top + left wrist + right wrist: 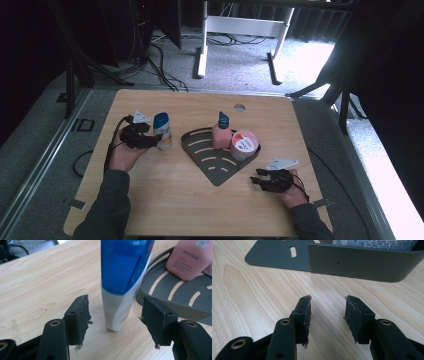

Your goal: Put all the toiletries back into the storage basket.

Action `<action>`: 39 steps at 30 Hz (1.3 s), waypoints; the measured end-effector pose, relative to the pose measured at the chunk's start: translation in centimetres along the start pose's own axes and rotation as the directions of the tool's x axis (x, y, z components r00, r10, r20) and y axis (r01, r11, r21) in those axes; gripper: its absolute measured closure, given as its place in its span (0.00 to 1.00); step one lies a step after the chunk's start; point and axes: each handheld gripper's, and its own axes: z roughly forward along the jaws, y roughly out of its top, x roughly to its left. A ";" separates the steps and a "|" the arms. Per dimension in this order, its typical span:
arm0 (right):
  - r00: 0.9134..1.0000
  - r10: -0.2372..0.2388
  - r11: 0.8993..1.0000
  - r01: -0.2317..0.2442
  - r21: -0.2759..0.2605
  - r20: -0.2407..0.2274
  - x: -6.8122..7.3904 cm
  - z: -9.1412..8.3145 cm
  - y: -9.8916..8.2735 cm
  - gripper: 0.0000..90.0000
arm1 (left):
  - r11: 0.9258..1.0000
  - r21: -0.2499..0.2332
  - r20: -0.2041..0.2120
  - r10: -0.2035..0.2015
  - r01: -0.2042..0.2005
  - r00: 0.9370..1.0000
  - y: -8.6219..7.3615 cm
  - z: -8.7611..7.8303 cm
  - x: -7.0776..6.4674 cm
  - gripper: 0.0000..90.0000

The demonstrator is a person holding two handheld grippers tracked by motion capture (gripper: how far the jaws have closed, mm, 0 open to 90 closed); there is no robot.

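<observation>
A blue-and-white bottle stands upright on the wooden table, left of a dark grey fan-shaped tray. My left gripper is open beside it. In the left gripper view the bottle stands between the two pads with a gap on each side of my left gripper. On the tray stand a pink bottle with a blue cap and a white tub with a red-and-white lid. My right gripper rests open near the tray's right corner, with nothing between its jaws.
The tray's raised wall lies just ahead of the right gripper, with the tub behind it. The pink bottle stands beyond the blue one. A round hole sits near the table's far edge. Bare wood lies toward the near edge.
</observation>
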 end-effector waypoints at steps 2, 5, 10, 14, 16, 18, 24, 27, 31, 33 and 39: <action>1.000 0.000 1.000 0.000 0.000 0.000 0.0 0.0 0.0 0.62 | 1.000 -0.001 0.001 0.003 -0.003 1.000 0.3 0.0 0.1 0.44; 1.000 0.000 1.000 0.000 0.000 0.000 0.0 0.0 0.0 0.62 | 1.000 -0.004 0.005 0.004 -0.004 1.000 0.8 0.0 0.2 0.45; 1.000 -0.001 1.000 0.001 0.000 -0.001 0.0 0.0 0.0 0.62 | 1.000 0.000 0.008 0.020 -0.020 1.000 1.7 0.0 0.3 0.46; 1.000 0.000 1.000 0.000 -0.001 -0.001 0.0 0.0 0.0 0.62 | 1.000 0.001 0.013 0.026 -0.026 1.000 2.0 -0.1 0.2 0.46; 1.000 -0.001 1.000 0.001 -0.001 -0.001 0.0 0.0 0.0 0.62 | 0.999 0.005 0.010 0.043 -0.043 0.999 2.8 -0.1 0.1 0.46; 1.000 -0.001 1.000 0.001 -0.001 -0.001 0.0 0.0 0.0 0.62 | 0.999 0.008 0.007 0.047 -0.047 0.999 3.1 0.0 0.0 0.46; 1.000 0.001 1.000 -0.001 -0.001 -0.002 0.0 0.0 0.0 0.62 | 0.998 0.025 0.004 0.066 -0.066 0.998 4.0 0.0 -0.5 0.52; 1.000 -0.001 1.000 0.001 0.000 -0.002 0.0 0.0 0.0 0.62 | 0.996 0.044 -0.001 0.073 -0.073 0.997 4.3 -0.1 -0.7 0.55; 1.000 -0.001 1.000 0.001 0.000 -0.001 0.0 0.0 0.0 0.62 | 0.996 0.069 -0.003 0.059 -0.058 0.998 4.7 -0.1 -0.8 0.56; 1.000 -0.001 1.000 0.001 0.000 -0.001 0.0 0.0 0.0 0.62 | 0.996 0.078 -0.004 0.047 -0.046 0.999 4.8 -0.1 -0.8 0.57; 1.000 0.000 1.000 0.000 0.000 -0.002 0.0 0.0 0.0 0.62 | 0.992 0.121 0.001 0.041 -0.041 0.999 5.4 -0.3 -1.1 0.62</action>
